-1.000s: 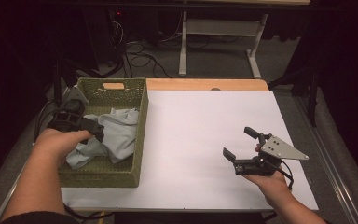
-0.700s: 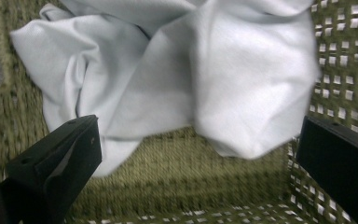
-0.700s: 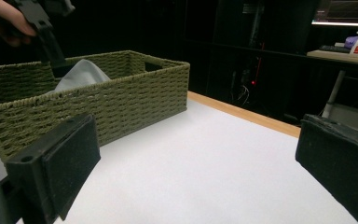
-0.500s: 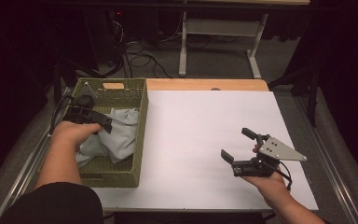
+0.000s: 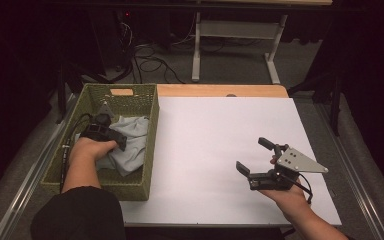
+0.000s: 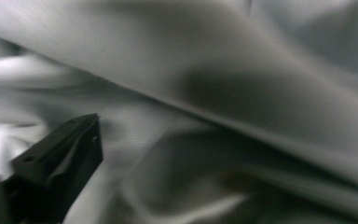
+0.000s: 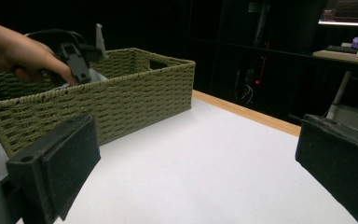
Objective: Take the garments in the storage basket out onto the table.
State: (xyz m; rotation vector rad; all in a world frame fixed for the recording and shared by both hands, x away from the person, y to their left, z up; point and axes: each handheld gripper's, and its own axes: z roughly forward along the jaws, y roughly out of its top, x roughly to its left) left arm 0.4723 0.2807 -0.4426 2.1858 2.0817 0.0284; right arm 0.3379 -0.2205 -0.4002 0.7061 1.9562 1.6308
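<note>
A crumpled grey cloth (image 5: 132, 145) lies in a green woven basket (image 5: 152, 135) at the table's left. My left gripper (image 5: 116, 141) is down inside the basket and pressed into the cloth. In the left gripper view the cloth (image 6: 214, 93) lies close across the lens; one of the fingers (image 6: 60, 158) shows at its wide-apart position and folds hide the other. My right gripper (image 5: 254, 156) is held over the white table top (image 5: 205, 135) at the right, open with nothing between its jaws. In the right gripper view, my right gripper (image 7: 196, 154) faces the basket (image 7: 121, 102) and the left gripper (image 7: 77, 65).
A wooden strip (image 5: 220, 91) runs along the table's far edge. Beyond it stand a white desk frame (image 5: 230, 45) and loose cables on the floor. Metal rails (image 5: 25, 180) border the table at both sides.
My left hand has shifted a little to the right in the basket and pushed its gripper lower into the grey cloth. The right gripper has barely moved.
</note>
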